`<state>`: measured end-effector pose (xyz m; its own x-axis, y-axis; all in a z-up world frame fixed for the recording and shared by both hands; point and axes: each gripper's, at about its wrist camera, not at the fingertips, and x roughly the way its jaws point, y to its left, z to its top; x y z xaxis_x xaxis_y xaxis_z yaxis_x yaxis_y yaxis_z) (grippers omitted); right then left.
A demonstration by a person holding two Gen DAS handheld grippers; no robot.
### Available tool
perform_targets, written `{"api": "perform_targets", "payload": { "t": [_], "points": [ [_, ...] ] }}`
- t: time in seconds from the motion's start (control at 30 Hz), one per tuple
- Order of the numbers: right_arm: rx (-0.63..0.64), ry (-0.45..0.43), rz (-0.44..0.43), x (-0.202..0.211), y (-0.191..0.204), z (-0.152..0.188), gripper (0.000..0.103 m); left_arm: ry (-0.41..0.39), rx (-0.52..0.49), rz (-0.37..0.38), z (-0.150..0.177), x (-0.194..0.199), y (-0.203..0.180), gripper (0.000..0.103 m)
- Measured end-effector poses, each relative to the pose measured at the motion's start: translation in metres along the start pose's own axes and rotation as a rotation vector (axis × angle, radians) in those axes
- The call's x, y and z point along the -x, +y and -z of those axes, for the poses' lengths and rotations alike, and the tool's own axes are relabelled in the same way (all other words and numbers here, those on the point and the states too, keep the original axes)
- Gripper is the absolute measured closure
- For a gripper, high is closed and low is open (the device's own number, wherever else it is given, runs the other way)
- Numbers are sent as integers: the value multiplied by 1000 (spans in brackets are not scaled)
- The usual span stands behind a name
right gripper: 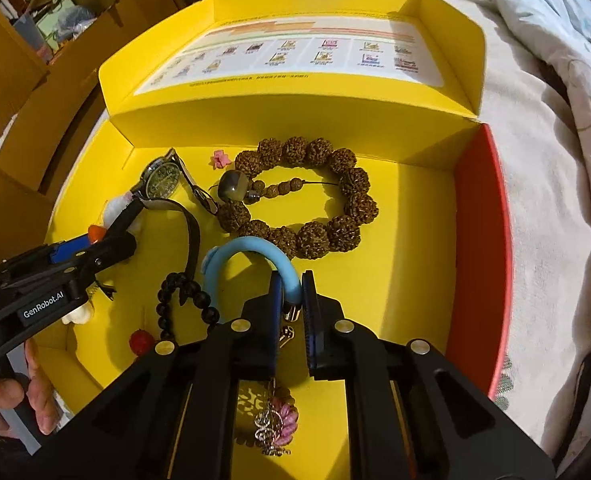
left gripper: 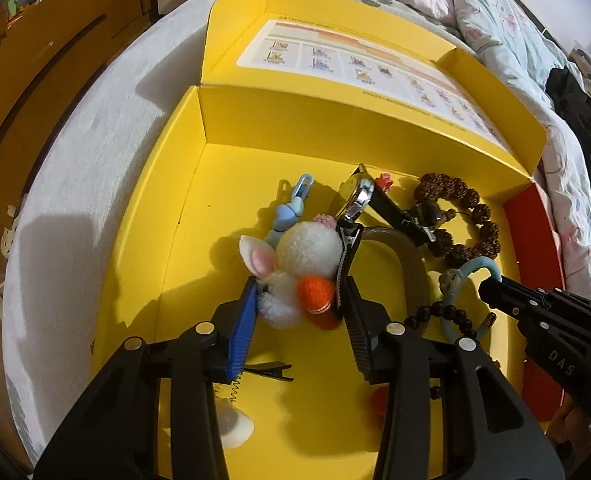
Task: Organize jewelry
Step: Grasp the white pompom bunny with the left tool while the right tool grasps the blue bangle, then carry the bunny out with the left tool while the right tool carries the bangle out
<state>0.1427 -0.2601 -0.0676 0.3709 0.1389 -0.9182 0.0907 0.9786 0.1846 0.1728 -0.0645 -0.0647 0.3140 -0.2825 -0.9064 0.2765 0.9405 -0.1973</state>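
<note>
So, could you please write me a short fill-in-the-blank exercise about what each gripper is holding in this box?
1. The left gripper has closed its jaws on a white pom-pom hair clip with an ____ felt patch.
2. The right gripper is shut on the ____ rubbery band.
3. The brown seed-bead bracelet lies on the floor of the ____ cardboard box.
4. The wristwatch has a ____ strap.

Missing words: orange; light blue; yellow; black

The left tool (left gripper: 301, 292) hides part of the pompom hair clip (left gripper: 295, 268); the lid's printed chart (right gripper: 295, 54) is illegible.
</note>
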Motion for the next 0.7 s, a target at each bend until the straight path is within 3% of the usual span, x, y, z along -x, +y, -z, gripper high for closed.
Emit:
{"api": "perform_targets", "payload": {
  "t": [0.43, 0.7],
  "points": [
    [-9, -101, -34, 56, 4, 4, 93, -95, -18, 30, 5, 52, -11, 61],
    [5, -181, -57, 112, 17, 21, 93, -150, -26, 37, 24, 95, -10, 61]
  ]
}}
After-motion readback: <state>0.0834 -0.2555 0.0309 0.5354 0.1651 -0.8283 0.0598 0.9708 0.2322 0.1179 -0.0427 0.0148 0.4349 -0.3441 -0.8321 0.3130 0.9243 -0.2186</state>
